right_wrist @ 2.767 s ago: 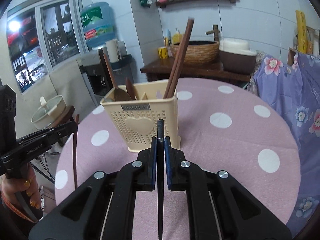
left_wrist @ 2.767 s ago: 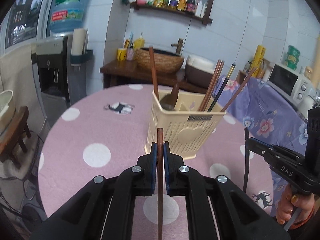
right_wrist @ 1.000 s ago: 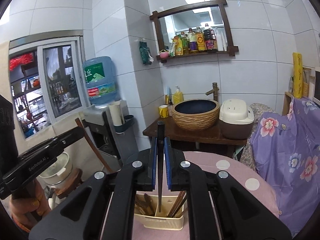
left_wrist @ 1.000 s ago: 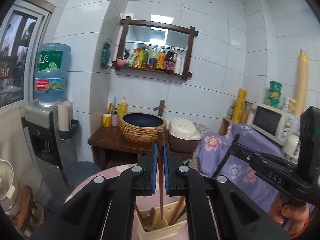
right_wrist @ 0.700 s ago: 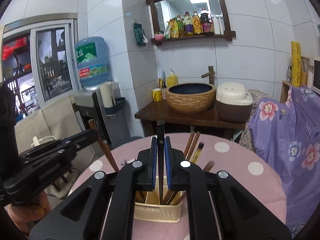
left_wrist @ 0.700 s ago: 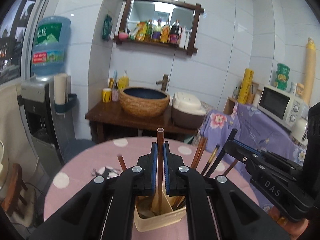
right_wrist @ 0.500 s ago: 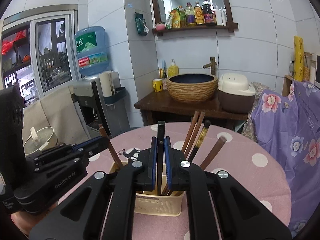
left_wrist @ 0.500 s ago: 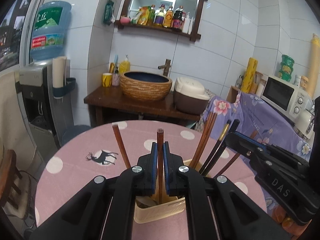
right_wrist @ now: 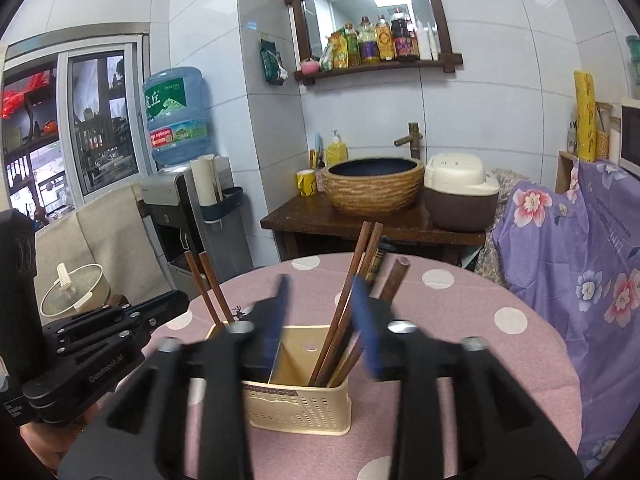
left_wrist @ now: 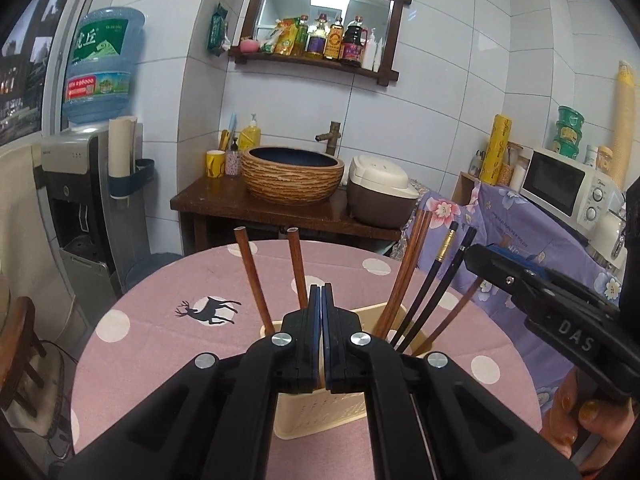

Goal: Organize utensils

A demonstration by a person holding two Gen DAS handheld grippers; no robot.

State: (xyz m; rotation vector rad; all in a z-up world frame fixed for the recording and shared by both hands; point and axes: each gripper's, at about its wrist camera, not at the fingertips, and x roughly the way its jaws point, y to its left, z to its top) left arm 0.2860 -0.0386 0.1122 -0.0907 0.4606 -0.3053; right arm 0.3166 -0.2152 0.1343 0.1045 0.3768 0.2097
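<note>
A cream perforated utensil basket [right_wrist: 304, 404] stands on the pink dotted round table [right_wrist: 460, 360]; it also shows in the left wrist view [left_wrist: 320, 412]. Brown and black chopsticks [left_wrist: 404, 280] stand in its right compartment, and two brown handles [left_wrist: 250, 276] in its left one. My left gripper [left_wrist: 321, 300] is shut and empty just above the basket. My right gripper [right_wrist: 322, 316] is open and empty, its jaws spread wide over the basket; its fingers [right_wrist: 362, 320] are motion-blurred. The chopsticks [right_wrist: 344, 308] rise between them.
A wooden side table with a woven basin [left_wrist: 292, 174] and rice cooker [left_wrist: 380, 196] stands behind the table. A water dispenser [left_wrist: 80, 200] is at the left, a purple floral cloth [right_wrist: 580, 260] and microwave [left_wrist: 568, 188] at the right.
Both grippers came down over the basket. My left gripper let go of the brown chopstick, which now stands in the basket. My right gripper opened and dropped the black chopstick in.
</note>
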